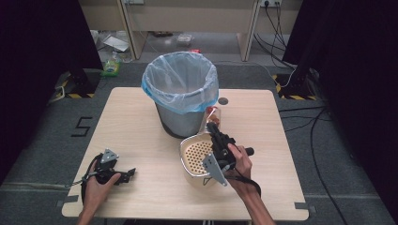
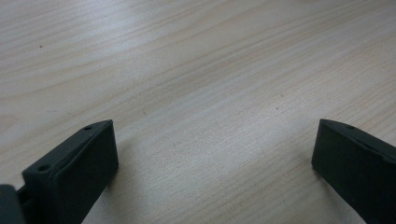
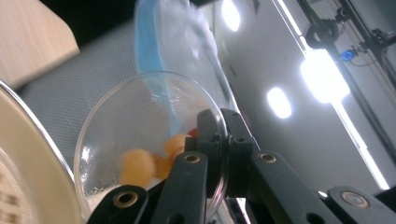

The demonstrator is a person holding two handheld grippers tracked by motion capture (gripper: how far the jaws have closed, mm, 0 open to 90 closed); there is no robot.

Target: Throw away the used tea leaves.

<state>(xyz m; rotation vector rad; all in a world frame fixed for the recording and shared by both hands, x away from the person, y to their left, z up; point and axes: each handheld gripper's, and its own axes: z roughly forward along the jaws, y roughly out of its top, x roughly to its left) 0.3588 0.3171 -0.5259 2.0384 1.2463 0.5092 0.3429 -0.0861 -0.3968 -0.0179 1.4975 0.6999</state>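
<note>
Forearms enter the high view over a pale wooden table [image 1: 141, 136] on grey floor, dark curtains at both sides. Near the grey bin with blue liner [image 1: 180, 89], the right gripper [image 1: 212, 125] holds a clear glass bowl [image 1: 212, 115] above a cream perforated colander [image 1: 195, 157].

Left gripper [image 2: 215, 144]: jaws spread wide over bare wood.

Right gripper [image 3: 223, 135]: jaws pinch the bowl's [image 3: 121, 126] rim; orange pieces [image 3: 137, 165] lie inside.
</note>
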